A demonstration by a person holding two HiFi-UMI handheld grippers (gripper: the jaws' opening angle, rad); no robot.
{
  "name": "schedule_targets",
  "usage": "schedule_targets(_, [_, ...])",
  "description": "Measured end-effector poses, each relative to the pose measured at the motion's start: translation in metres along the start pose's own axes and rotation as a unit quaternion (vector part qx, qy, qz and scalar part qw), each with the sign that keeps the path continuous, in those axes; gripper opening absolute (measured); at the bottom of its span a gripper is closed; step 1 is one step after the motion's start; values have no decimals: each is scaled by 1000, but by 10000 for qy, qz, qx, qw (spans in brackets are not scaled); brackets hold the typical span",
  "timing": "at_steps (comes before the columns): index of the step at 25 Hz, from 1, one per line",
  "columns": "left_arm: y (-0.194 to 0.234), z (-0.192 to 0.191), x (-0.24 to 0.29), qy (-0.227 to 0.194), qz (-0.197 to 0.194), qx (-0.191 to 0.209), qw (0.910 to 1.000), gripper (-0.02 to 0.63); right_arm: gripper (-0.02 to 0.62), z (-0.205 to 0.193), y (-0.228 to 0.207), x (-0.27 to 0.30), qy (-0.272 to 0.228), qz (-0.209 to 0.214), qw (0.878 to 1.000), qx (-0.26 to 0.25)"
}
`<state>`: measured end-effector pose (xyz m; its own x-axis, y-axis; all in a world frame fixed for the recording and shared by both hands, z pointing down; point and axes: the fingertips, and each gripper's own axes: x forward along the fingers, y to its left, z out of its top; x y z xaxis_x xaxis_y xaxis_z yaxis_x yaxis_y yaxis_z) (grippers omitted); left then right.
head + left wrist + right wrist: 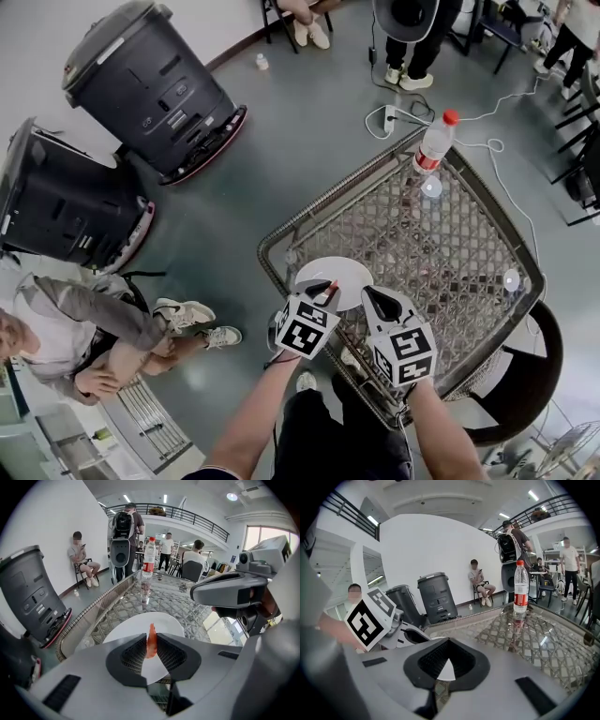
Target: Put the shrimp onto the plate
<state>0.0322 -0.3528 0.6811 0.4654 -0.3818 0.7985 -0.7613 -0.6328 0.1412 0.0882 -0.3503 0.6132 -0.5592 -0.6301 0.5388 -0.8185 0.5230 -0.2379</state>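
Observation:
An orange-red shrimp stands upright, pinched between the pads of my left gripper. It hangs just above the near part of a round white plate. In the head view the left gripper is over the plate's near left edge, on a glass-topped wicker table. My right gripper hovers beside it at the plate's near right edge. Its jaws are shut with nothing between them, and a sliver of plate shows below the pads.
A water bottle with a red cap stands at the table's far edge. Two dark grey machines stand on the floor to the left, with a seated person near them. A dark chair sits at the right.

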Motion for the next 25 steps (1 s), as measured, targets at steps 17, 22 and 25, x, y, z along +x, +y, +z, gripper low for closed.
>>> schedule_targets(17, [-4,-6,30,373,42,447,9983,72,3,-9,-21,-2,50,-114,9997,190])
schedule_targets(22, [-5,-3,33,394,82,609,9973,72,3,-11,-24,-6,65,-151,9997,204])
schedule_targets(25, [-6,-2,35,407,43,617,9973,72,3,-10,-25,-7,54,-172,9997,186])
